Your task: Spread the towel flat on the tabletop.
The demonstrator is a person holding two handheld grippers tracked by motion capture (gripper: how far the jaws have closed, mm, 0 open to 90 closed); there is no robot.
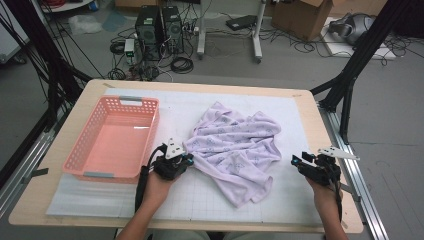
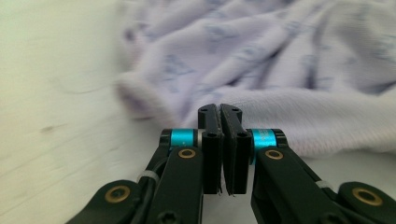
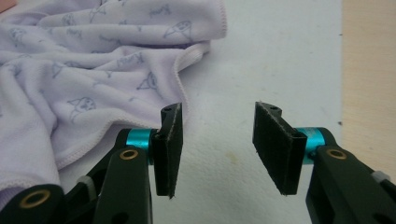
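Work in hand: 2 tongs handle a lilac cloth [image 1: 235,150] on the tabletop [image 1: 310,112]; judging by the basket, the cloth is probably to be folded or put away.
Place of the cloth: it lies crumpled in the middle of the white mat [image 1: 295,130], just to the right of the pink basket [image 1: 82,150], touching neither the basket nor the table edge.
Left tongs [image 1: 187,159]: at the left edge of the cloth; in the left gripper view [image 2: 220,114] the jaws stand closed together, right at the hem. Whether a bit of hem is pinched between them, I cannot tell.
Right tongs [image 1: 296,161]: about half open and holding nothing [image 3: 217,123]; they stand near the right side of the cloth, apart from it.
Done so far: my judgement is very little, the cloth is not spread and not folded, the basket holds nothing.
Left to do: take hold with the right tongs, flatten the cloth, and all that follows.
Materials: the cloth is soft knit with a small printed pattern and a stitched hem, full of folds; the basket is stiff plastic with a grid of holes; the mat is flat with a fine grid.
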